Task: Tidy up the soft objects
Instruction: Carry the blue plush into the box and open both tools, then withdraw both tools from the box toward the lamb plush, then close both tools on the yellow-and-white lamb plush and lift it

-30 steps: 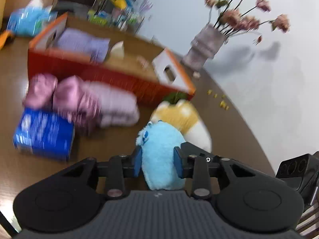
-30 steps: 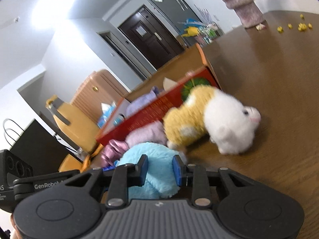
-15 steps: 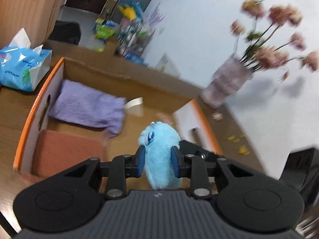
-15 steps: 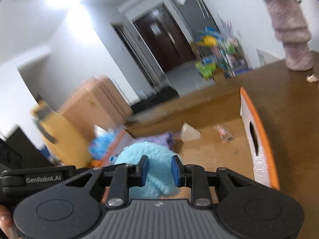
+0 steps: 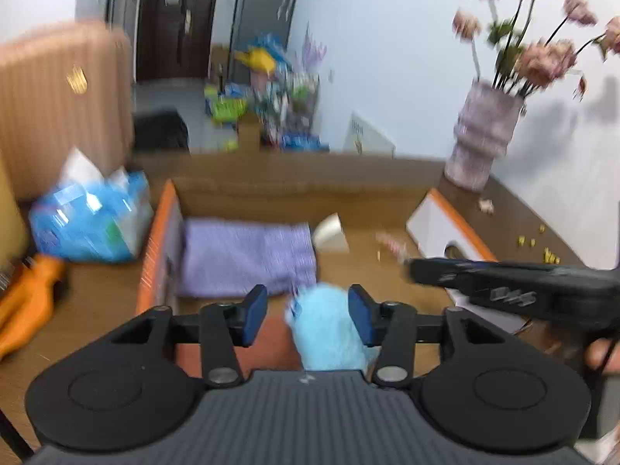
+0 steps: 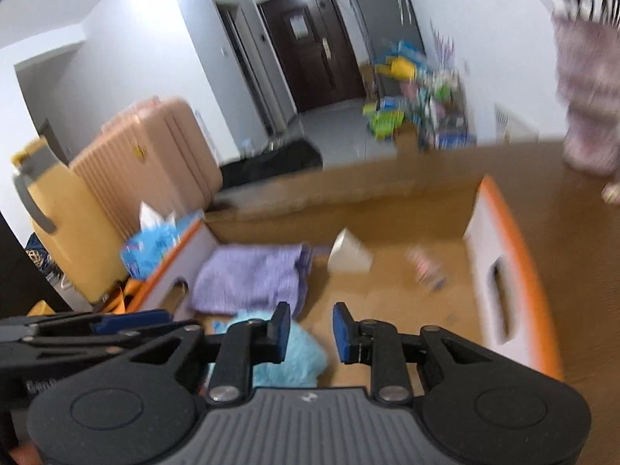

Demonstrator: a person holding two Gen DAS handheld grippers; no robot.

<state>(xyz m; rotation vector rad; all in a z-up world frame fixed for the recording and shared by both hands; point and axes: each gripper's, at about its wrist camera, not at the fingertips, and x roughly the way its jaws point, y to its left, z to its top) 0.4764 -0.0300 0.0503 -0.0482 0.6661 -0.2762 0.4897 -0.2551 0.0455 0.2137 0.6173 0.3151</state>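
One brown wooden table [image 5: 97,302] carries the work. On it stands one open cardboard box [image 5: 155,255] with orange rims and white end walls; each end wall has one hand slot. Beyond the table stand two ribbed hard suitcases, one pink [image 6: 155,151] and one yellow [image 6: 66,209].

Inside the box, counted: one folded lilac knitted cloth [image 5: 244,255] lying flat against the end wall on the left of both views; one small white paper cone [image 5: 329,228] just beside the cloth's far corner; one small blurred wrapper [image 6: 426,267], kind not determinable.

One fluffy light-blue plush toy [image 5: 329,329] sits in the near part of the box, just in front of the lilac cloth.

Outside the box: one blue soft tissue pack [image 5: 89,217] against the left end wall; one lilac textured vase [image 5: 480,135] holding pink flowers, near the far right corner; several small yellow crumbs [image 5: 542,248] scattered on the bare wood.

Left gripper [image 5: 308,316]: jaws opening, the plush toy between them. The right pad is at the toy's flank; the left pad stands clear of it.

Right gripper [image 6: 312,333]: jaws narrowly parted with nothing between them; the plush toy lies below and to the left of its left finger [image 6: 281,329].
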